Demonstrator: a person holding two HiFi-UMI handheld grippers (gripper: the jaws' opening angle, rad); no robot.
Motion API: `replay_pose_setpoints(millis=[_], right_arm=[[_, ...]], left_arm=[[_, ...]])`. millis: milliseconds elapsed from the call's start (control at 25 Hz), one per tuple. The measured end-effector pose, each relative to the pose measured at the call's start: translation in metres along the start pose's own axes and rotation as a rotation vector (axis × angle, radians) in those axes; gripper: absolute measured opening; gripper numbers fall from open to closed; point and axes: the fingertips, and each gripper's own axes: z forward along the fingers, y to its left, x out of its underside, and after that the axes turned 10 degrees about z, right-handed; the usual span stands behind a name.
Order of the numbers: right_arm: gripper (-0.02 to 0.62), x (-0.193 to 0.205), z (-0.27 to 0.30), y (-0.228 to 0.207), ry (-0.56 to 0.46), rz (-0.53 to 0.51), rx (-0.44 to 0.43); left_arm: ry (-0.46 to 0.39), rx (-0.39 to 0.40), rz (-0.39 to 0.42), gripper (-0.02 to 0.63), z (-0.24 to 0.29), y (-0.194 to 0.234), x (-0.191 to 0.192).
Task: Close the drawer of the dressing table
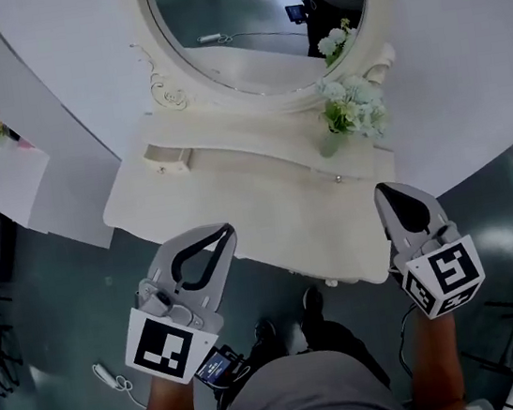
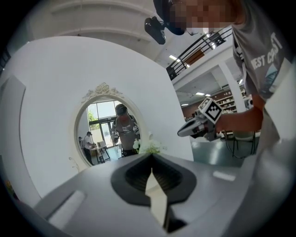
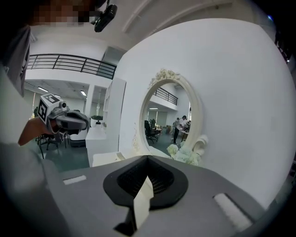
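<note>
With my left gripper and right gripper both pinched together on nothing just short of the cream-white wooden dressing table, I judge its small cream drawer, standing open at back left beside the oval mirror, light and free-sliding, best pushed squarely on its flat front.

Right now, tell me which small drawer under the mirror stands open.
The left small drawer: it juts out of the shelf; the right drawer sits flush.

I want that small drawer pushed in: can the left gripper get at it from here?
Probably yes. The left gripper, jaws together, hangs at the front edge of the tabletop, which lies bare between it and the drawer; the flowers stand off to the right.
</note>
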Motion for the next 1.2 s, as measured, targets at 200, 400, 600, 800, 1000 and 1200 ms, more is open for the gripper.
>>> replay_pose_setpoints(millis=[200, 400, 600, 800, 1000, 1200], right_arm=[[0.000, -0.034, -0.026, 0.023, -0.037, -0.034, -0.010], [0.000, -0.055, -0.047, 0.044, -0.061, -0.068, -0.009], [-0.001, -0.067, -0.060, 0.058, -0.076, -0.087, -0.002], [0.000, -0.065, -0.063, 0.071, -0.069, -0.091, 0.008], [0.000, -0.060, -0.061, 0.078, -0.060, -0.095, 0.009], [0.000, -0.060, -0.059, 0.085, -0.057, -0.098, 0.012]], left_arm=[[-0.044, 0.010, 0.033, 0.003, -0.010, 0.004, -0.017], [-0.071, 0.017, 0.054, 0.002, -0.020, 0.006, -0.027], [-0.089, 0.009, 0.056, 0.002, -0.026, 0.012, -0.030], [-0.098, 0.008, 0.061, 0.002, -0.038, 0.013, -0.027], [-0.093, -0.001, 0.049, 0.003, -0.046, 0.014, -0.021], [-0.095, -0.006, 0.050, 0.003, -0.053, 0.018, -0.018]])
